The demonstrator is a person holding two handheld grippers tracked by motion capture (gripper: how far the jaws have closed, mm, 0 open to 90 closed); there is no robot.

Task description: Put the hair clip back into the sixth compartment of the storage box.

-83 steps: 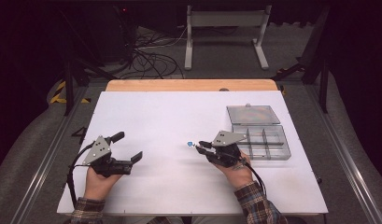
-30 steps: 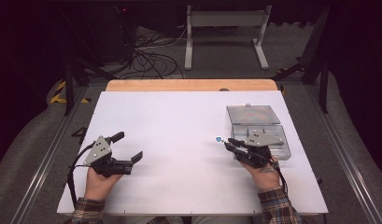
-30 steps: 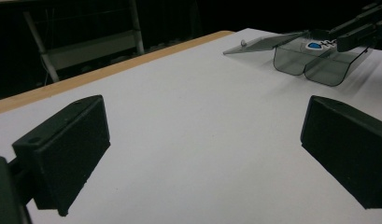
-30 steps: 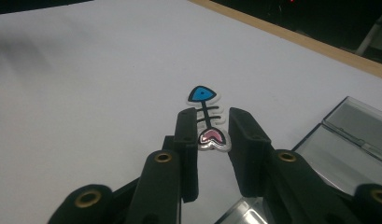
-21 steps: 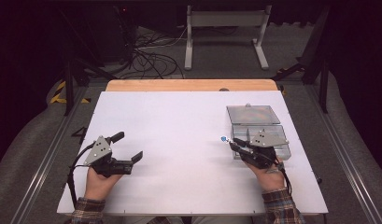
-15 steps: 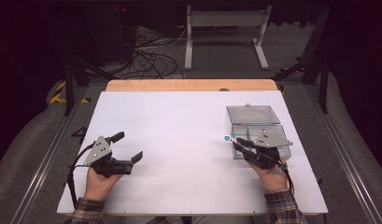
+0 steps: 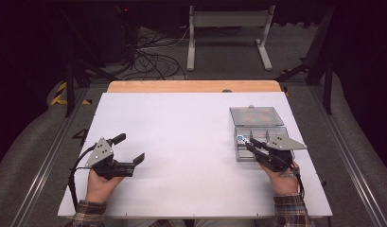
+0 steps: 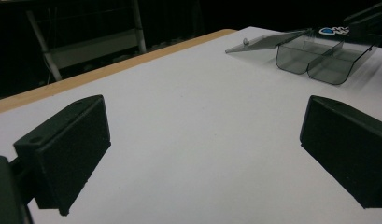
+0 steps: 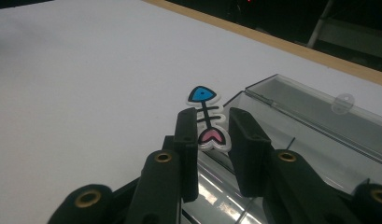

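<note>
My right gripper view resolves a fish-bone sticker (image 9: 206,119) that my high view reduces to a speck: the right gripper (image 9: 215,133) has its fingers clamped on its pink tail, blue head jutting past the tips, above the clear box's (image 7: 257,124) near-left corner. My left gripper (image 7: 129,149) rests on the counter (image 7: 181,142), fingers wide apart.

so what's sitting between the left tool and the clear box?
Nothing. In the high view, bare white table runs from the left tool to the clear box. The left gripper view shows the same bare stretch.
</note>
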